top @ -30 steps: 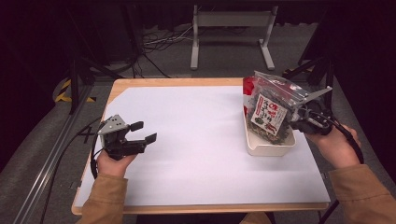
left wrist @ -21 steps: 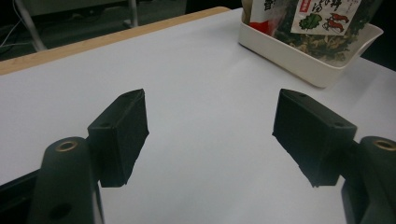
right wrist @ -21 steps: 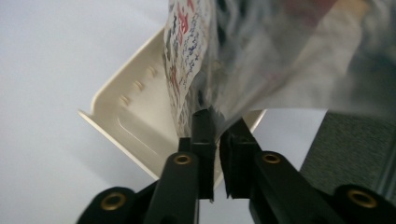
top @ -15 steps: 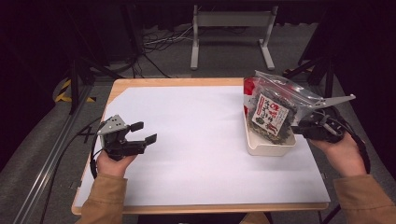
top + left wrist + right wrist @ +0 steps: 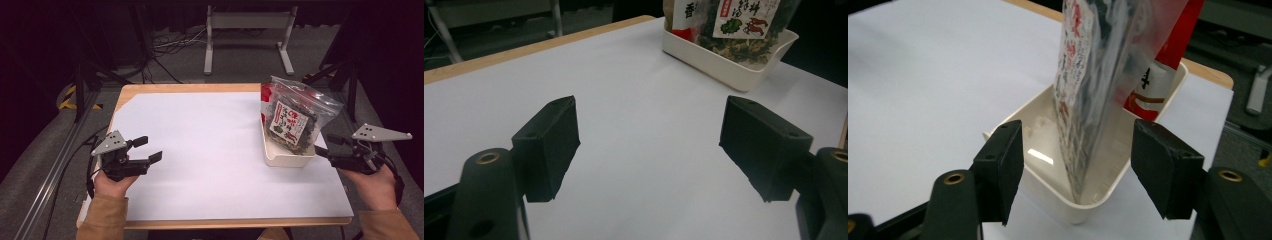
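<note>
My right gripper [image 5: 327,147], at the frame's right, has just been opening, nothing between its jaws. Beyond it the snack bag [image 5: 292,119] stands in the white bin [image 5: 287,159]. My left gripper [image 5: 150,148] waits open, lower left.

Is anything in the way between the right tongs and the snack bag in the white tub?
Nothing visible is. The right tongs have just been opening and sit apart from the snack bag, just off the near right corner of the white tub, where the bag stands upright. Between them lies the tub's low rim and bare white table cover.
</note>
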`<act>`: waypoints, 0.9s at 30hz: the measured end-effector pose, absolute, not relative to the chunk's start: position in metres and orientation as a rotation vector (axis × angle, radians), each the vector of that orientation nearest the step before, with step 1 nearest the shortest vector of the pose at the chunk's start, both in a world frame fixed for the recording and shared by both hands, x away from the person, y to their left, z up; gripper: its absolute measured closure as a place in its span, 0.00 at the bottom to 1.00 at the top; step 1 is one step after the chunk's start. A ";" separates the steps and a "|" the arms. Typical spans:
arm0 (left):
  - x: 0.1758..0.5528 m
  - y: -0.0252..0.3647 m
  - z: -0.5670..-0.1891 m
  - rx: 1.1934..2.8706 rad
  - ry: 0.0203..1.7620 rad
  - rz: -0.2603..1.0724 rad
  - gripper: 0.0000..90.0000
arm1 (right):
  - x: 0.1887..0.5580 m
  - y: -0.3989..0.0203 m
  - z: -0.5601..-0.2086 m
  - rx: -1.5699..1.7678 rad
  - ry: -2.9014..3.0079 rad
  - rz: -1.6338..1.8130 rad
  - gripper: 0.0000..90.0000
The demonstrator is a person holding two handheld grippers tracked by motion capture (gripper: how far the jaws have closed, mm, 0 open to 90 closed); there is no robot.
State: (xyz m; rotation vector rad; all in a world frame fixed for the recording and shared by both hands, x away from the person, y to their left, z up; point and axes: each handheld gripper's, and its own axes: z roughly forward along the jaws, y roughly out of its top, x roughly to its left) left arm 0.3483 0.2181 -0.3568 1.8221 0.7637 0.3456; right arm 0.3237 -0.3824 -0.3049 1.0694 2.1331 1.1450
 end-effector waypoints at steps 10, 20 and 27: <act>0.325 0.224 -0.358 1.824 0.728 0.351 0.26 | 0.311 -0.377 -0.326 0.969 2.099 1.297 0.41; 0.315 0.226 -0.366 1.815 0.724 0.338 0.24 | 0.315 -0.359 -0.351 0.893 2.125 1.376 0.39; 0.314 0.227 -0.373 1.800 0.702 0.357 0.24 | 0.317 -0.352 -0.369 0.883 2.142 1.402 0.39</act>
